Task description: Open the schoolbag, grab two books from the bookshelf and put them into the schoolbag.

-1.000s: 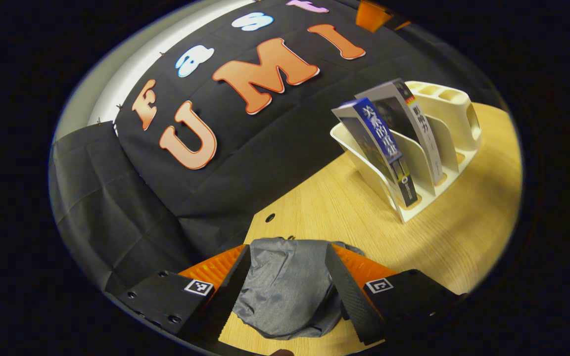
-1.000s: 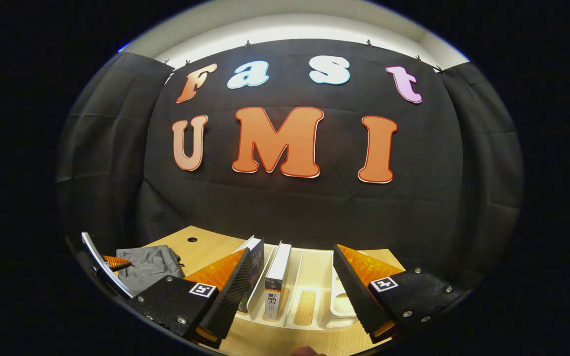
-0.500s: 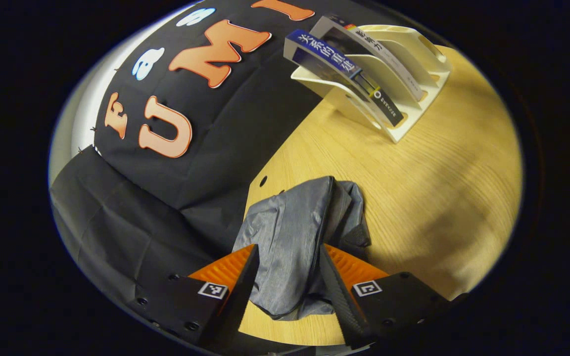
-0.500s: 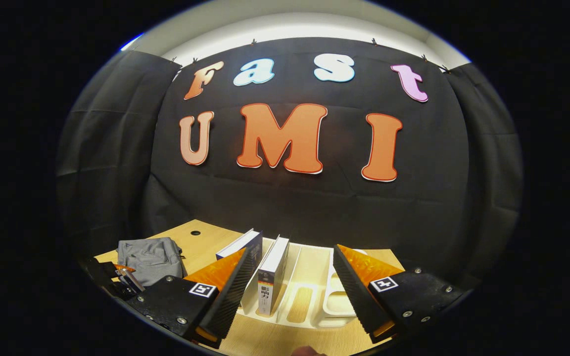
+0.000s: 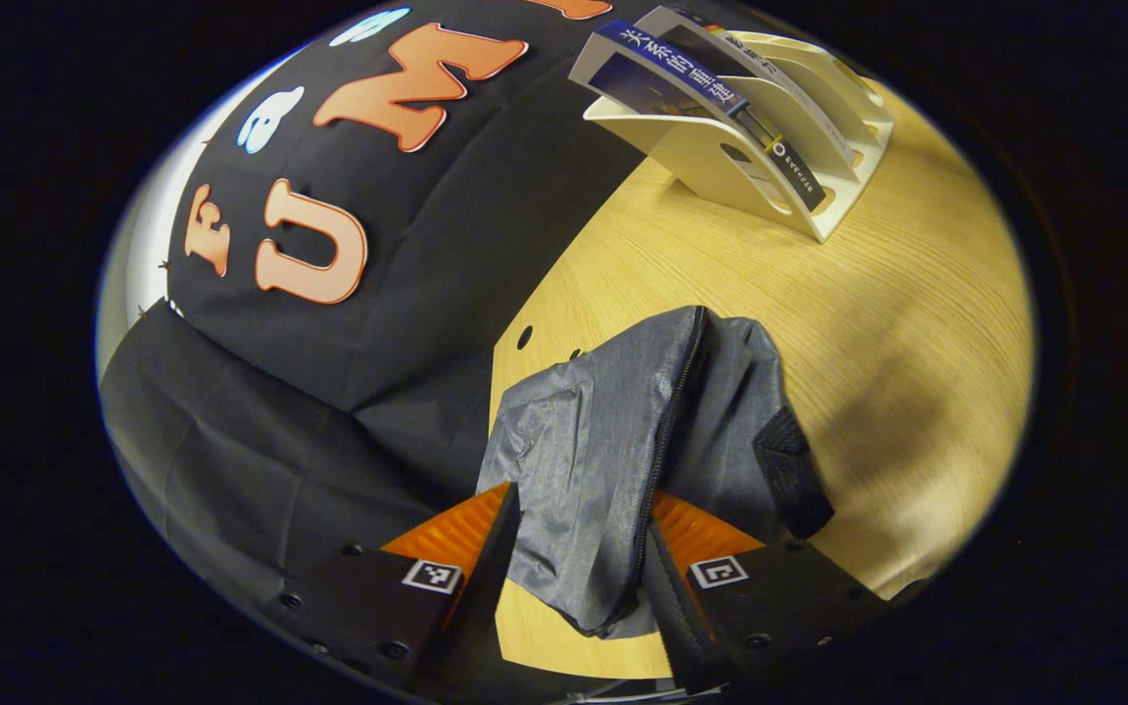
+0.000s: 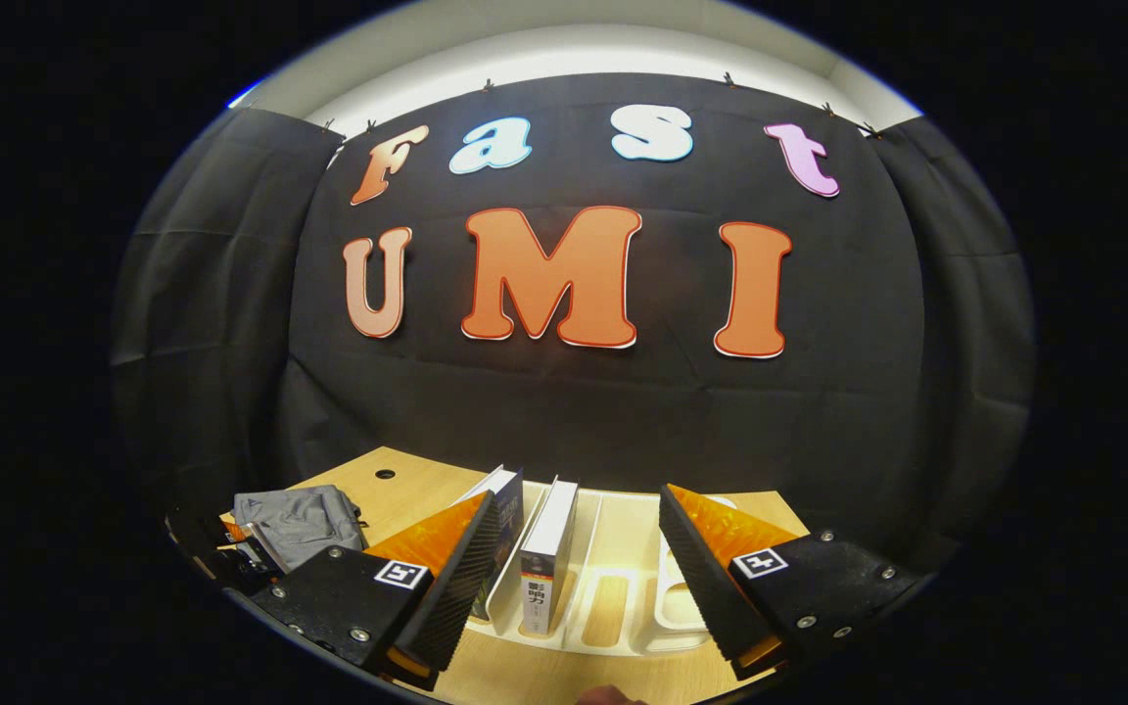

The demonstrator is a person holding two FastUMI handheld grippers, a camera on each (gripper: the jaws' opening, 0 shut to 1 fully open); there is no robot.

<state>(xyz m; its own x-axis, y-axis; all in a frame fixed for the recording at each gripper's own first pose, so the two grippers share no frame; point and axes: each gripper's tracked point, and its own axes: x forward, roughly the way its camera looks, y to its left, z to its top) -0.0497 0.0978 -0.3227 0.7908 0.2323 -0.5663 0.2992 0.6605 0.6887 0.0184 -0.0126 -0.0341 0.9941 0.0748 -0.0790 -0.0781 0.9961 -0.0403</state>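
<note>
The worktop (image 5: pixel 721 284) is of light wood with a small round hole (image 5: pixel 524 337) near its back edge; on it lies the grey bag (image 5: pixel 623 431), crumpled, its zipper running along the top; well apart from the bag stands the cream bookshelf (image 5: pixel 721 157), two books (image 5: pixel 681 73) leaning in its slots.

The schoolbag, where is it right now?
In the left gripper view the grey schoolbag lies on the wooden table, reaching between the left gripper's fingers, with the white bookshelf farther back.
</note>
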